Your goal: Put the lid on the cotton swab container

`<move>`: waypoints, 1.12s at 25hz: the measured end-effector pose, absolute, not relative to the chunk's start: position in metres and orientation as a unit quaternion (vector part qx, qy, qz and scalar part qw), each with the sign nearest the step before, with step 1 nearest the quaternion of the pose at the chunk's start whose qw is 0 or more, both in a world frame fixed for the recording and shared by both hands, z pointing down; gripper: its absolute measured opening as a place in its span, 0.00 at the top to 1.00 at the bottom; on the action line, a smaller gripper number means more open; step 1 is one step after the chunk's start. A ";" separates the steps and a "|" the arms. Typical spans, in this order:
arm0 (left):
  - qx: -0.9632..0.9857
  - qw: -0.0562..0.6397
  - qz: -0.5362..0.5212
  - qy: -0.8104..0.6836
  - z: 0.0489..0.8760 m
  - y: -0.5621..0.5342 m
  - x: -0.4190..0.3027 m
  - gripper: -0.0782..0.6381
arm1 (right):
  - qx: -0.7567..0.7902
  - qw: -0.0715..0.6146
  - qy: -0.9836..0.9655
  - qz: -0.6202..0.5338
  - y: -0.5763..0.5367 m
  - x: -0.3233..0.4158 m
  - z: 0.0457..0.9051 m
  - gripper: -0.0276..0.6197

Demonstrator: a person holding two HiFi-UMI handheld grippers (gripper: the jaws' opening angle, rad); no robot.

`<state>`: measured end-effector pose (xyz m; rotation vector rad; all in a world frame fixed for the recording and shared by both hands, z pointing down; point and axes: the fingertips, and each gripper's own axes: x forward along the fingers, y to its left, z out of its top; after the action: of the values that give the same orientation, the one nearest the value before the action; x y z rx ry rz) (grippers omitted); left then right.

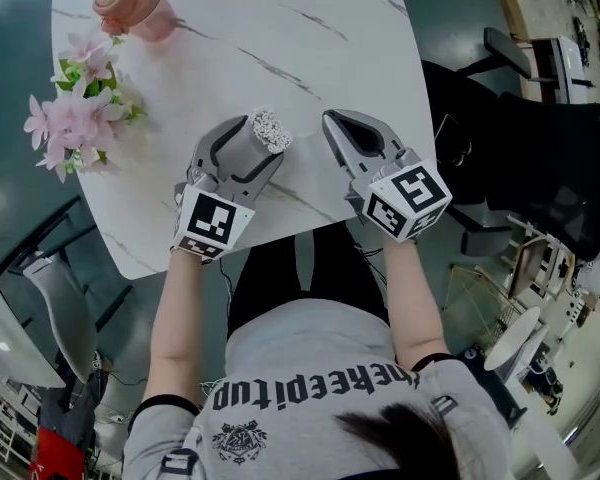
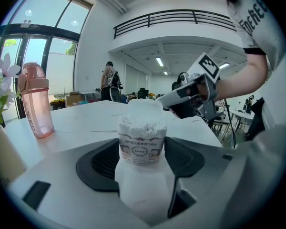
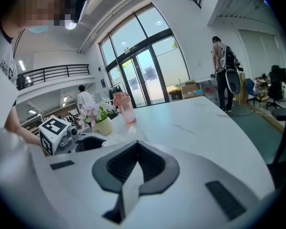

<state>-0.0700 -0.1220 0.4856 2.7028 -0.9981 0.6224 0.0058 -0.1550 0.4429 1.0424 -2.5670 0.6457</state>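
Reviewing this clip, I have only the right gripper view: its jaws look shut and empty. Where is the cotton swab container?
Observer: The left gripper is shut on the cotton swab container, which stands between its jaws.
Operator: Lid on yet?
Observer: Head view shows the swab tips at its top, seemingly uncovered.
Operator: How close is my gripper?
Observer: The right gripper sits just right of the container, apart from it, over the table.

The cotton swab container (image 1: 271, 128) sits in my left tongs (image 1: 246, 148); right of it my right tongs (image 1: 333, 121); left-behind it, flowers (image 1: 75, 116) and bottle (image 1: 133, 4) on the desk (image 1: 310, 48).
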 end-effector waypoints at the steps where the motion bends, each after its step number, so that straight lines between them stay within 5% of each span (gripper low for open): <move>1: 0.913 0.097 0.210 -0.337 0.486 -0.122 -0.070 0.46 | 0.361 0.148 -0.893 0.224 -0.155 0.005 0.443 0.94; 28: 0.911 0.104 0.215 -0.336 0.490 -0.120 -0.070 0.46 | 0.263 0.160 -0.933 0.187 -0.134 -0.057 0.424 0.94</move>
<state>-0.0701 -0.1199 0.4903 2.6860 -0.9907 0.6338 -0.0570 -0.1343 0.4240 0.7526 -2.6659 0.5339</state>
